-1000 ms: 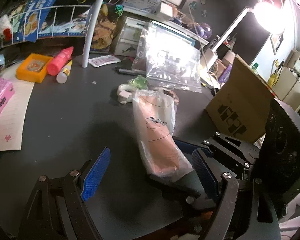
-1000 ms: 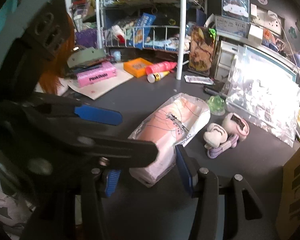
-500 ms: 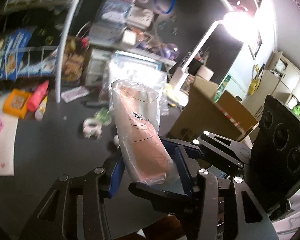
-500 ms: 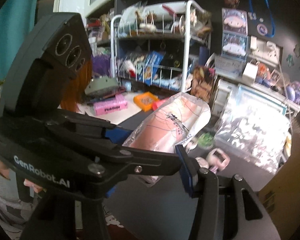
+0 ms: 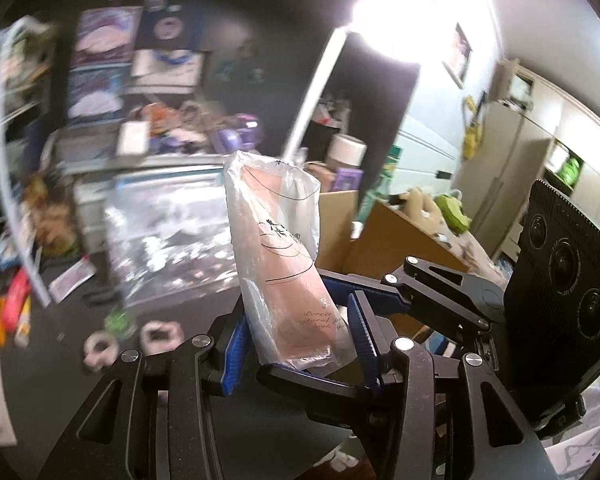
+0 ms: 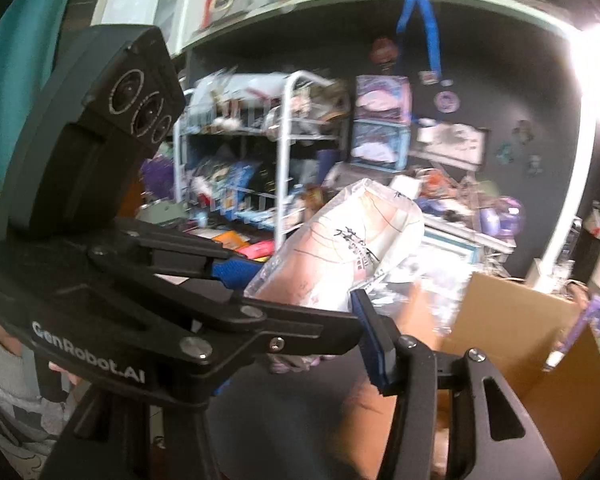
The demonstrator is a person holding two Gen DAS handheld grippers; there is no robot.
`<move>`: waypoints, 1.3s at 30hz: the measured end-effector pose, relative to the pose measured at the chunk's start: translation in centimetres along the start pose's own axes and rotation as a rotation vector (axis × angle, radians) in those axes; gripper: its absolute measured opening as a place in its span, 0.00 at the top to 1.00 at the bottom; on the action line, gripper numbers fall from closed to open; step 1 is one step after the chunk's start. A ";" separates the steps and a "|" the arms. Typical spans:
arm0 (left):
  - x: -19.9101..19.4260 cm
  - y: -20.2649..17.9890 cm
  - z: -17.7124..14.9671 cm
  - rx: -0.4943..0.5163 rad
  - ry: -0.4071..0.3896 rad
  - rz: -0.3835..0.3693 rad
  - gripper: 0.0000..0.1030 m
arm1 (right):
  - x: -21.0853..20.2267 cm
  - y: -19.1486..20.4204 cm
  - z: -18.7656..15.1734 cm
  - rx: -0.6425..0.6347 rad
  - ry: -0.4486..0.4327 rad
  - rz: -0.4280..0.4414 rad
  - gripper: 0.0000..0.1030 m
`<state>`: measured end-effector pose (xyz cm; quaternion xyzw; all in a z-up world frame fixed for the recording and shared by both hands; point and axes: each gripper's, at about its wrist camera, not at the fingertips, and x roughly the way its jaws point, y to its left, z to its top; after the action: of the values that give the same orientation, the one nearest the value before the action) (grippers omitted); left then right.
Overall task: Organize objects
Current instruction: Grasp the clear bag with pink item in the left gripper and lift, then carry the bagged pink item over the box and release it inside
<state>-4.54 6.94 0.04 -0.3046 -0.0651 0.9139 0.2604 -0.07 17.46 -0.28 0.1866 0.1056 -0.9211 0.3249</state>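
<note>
i have the pink packet in its clear plastic bag point(image 5: 284, 264) pinched from both sides. my left gripper point(image 5: 298, 344) presses its blue pads against the bag's lower end, one pad at 9 o'clock of it and one at 3 o'clock, and the bag stands nearly upright between them, leaning a little toward 11 o'clock. in the right wrist view my right gripper point(image 6: 300, 312) also closes on the same bag point(image 6: 340, 248), which slants up toward 1 o'clock from between the fingers. the left gripper's black body with its three round lenses fills that view at 9 to 10 o'clock.

the bag is up in the air, clear of the dark desk point(image 5: 60, 392). at 3 o'clock of it in the left view sits the open cardboard box point(image 5: 404, 248); in the right view the box point(image 6: 508, 340) lies at 4 o'clock. on the desk at 8 o'clock of the bag i see two small pale rings point(image 5: 100, 350) and, behind them, a large clear zip bag point(image 5: 172, 248). the white wire rack point(image 6: 284, 152) stands at 11 o'clock in the right view. the background is blurred.
</note>
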 end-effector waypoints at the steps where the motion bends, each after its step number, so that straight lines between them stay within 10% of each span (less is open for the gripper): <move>1: 0.5 -0.7 0.3 0.011 0.005 -0.009 0.59 | -0.6 -0.7 -0.1 0.007 -0.005 -0.016 0.52; 22: 9.3 -5.1 2.9 0.026 0.165 -0.147 0.58 | -3.0 -10.5 -2.7 0.195 0.100 -0.109 0.49; 29: 8.9 -5.1 2.8 0.036 0.150 -0.126 0.34 | -3.0 -10.4 -2.9 0.190 0.105 -0.126 0.36; 39: 8.0 -4.7 2.6 0.033 0.133 -0.106 0.30 | -3.4 -10.2 -2.8 0.187 0.099 -0.142 0.27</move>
<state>-9.43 15.21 -0.67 -0.3563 -0.0485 0.8776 0.3171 -3.36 28.04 -0.73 0.2534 0.0480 -0.9373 0.2344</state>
